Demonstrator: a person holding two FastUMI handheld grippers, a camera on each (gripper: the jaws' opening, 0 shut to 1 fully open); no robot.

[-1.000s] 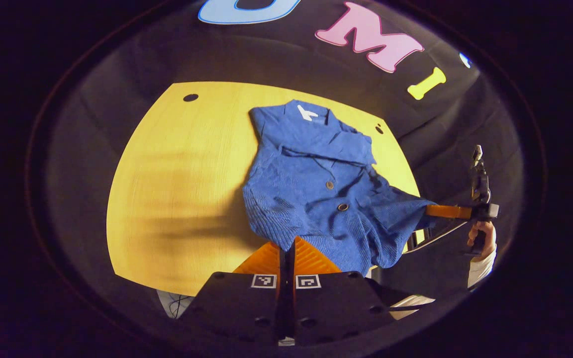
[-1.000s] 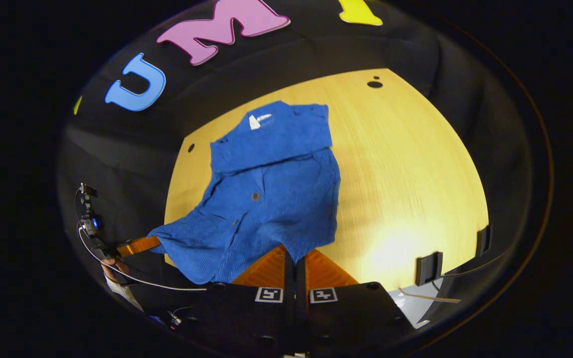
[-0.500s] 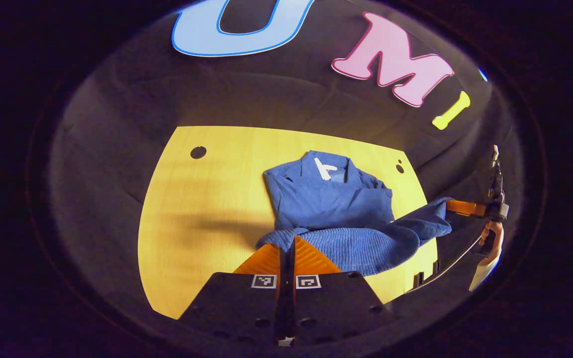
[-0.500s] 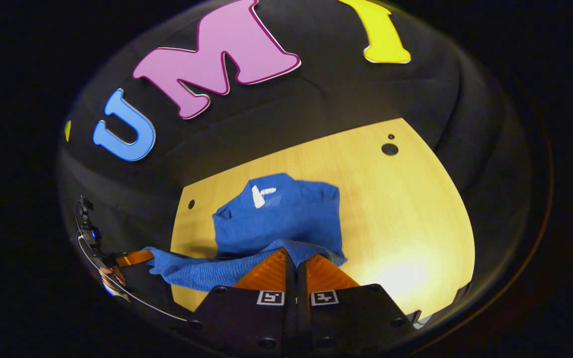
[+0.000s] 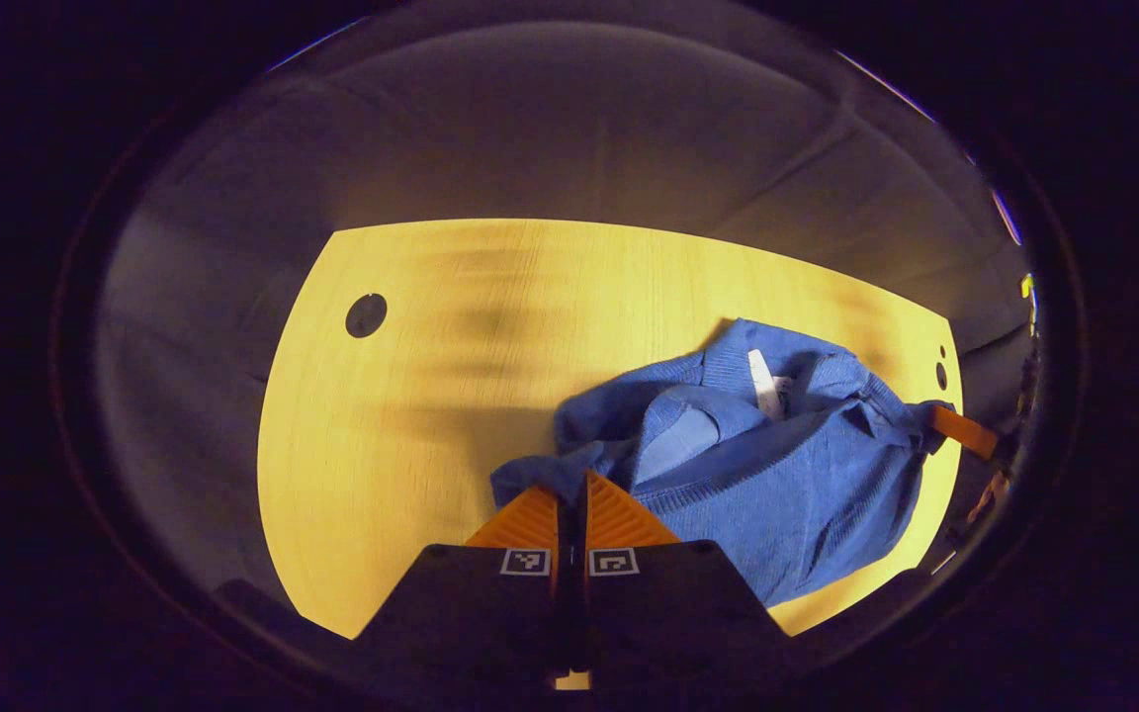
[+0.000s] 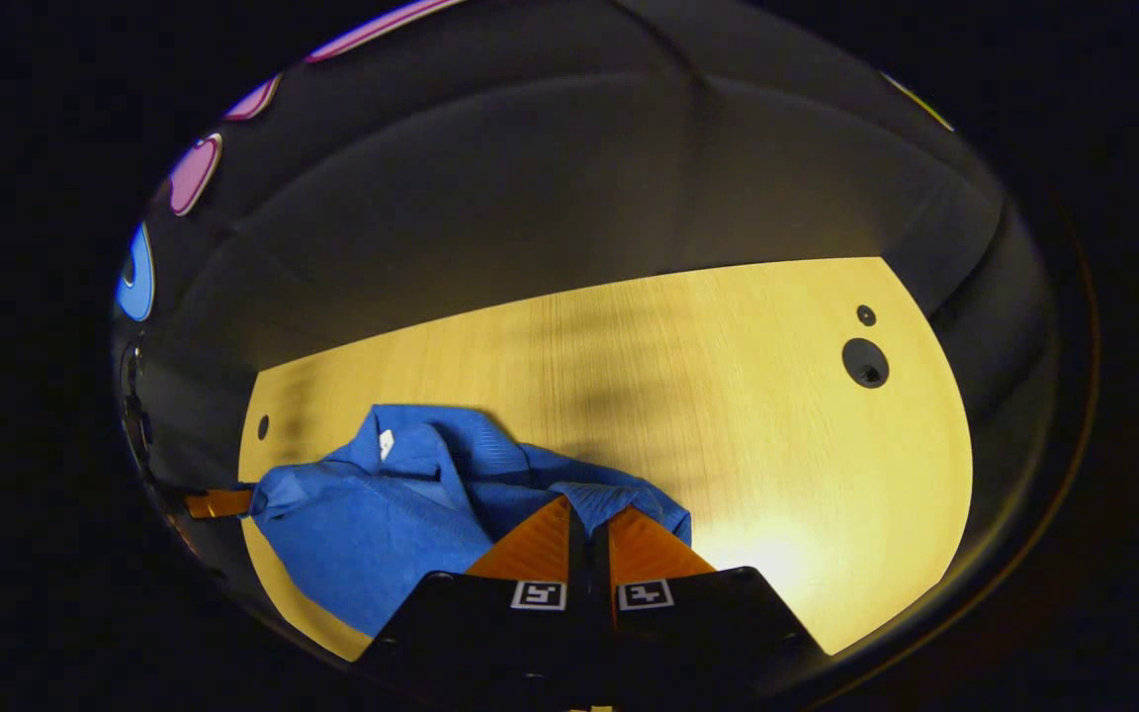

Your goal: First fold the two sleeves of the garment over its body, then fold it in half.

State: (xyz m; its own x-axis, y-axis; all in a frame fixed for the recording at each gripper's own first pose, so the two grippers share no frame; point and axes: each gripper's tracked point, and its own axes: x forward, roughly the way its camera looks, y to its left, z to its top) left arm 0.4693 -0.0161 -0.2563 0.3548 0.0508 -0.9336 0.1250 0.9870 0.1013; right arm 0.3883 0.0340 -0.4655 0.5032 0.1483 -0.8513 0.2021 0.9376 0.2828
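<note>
Both claws – left [image 5: 570, 487], right [image 6: 587, 514] – low, clamping garment [image 5: 777, 475]

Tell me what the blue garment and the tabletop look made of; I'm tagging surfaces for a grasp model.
The blue garment looks like a soft ribbed knit, matte; fine parallel ridges show and it slumps in loose folds. The tabletop looks like light wood or wood-look laminate, smooth and slightly glossy: straight grain lines run across it and a bright glare patch shows. Which of the two cannot be told.

Left tongs [image 5: 571, 494]: two ribbed wedge fingers on a dark angular housing, one square black-and-white marker per side, round screw holes below. Right tongs [image 6: 589, 524]: same build.
</note>
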